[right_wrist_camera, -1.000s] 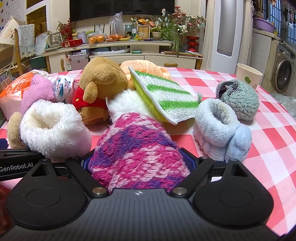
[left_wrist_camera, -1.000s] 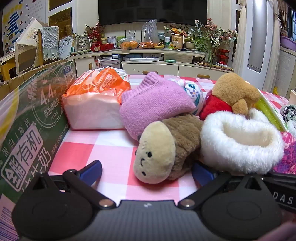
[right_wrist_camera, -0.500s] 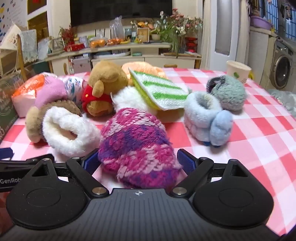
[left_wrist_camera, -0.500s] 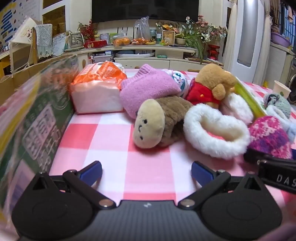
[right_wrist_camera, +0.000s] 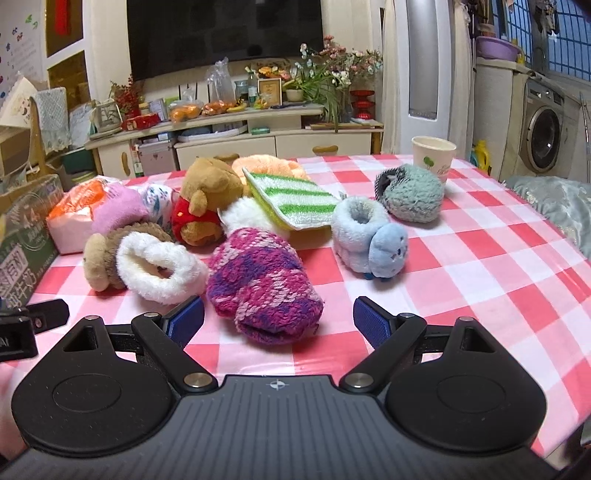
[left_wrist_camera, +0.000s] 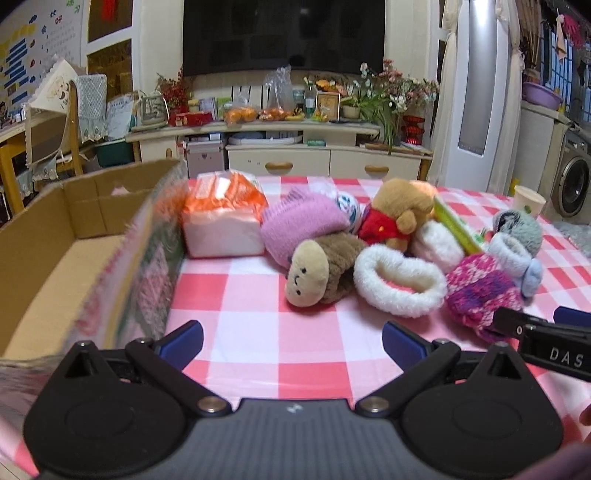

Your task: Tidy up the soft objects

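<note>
Right wrist view, right hand-held gripper (right_wrist_camera: 277, 323) spread apart near pink mitten (right_wrist_camera: 264, 288), left hand-held gripper (left_wrist_camera: 291, 341) likewise apart

Place: you are in a home living room.
Screen: a large dark television (right_wrist_camera: 225, 35) hangs on the wall ahead of you.
Storage: a cream sideboard (right_wrist_camera: 236, 142) carries fruit and flowers.
Laundry: a washing machine (right_wrist_camera: 545, 138) stands on your right.
Surface: a pink checked tablecloth (right_wrist_camera: 480, 266) covers your table.
</note>
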Motion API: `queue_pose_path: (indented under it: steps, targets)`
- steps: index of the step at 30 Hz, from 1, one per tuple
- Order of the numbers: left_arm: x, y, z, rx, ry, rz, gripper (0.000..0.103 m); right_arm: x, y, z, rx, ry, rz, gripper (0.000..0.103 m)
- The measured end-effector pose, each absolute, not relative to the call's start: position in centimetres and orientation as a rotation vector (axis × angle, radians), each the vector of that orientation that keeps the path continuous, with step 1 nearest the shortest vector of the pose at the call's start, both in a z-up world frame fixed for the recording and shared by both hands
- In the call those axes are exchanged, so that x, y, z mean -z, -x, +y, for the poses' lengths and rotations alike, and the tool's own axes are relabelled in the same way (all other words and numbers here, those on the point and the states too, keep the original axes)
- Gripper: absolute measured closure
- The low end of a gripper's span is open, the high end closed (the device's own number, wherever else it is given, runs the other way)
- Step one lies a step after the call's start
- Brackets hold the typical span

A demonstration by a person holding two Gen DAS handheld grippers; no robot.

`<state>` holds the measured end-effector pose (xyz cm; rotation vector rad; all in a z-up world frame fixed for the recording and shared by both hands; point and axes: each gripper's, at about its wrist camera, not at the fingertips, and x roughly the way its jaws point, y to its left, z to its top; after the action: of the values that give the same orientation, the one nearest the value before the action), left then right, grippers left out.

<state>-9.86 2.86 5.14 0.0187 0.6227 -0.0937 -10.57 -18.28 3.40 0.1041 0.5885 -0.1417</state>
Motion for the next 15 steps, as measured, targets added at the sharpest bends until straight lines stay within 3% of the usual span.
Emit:
queue_pose_path:
  steps: [15]
  targets:
    - [-10.5,15.4,8.1,0.057,-0.023,0.521,0.001,-6.8,14.7,-15.3,0.103,-0.095,0.480,0.000]
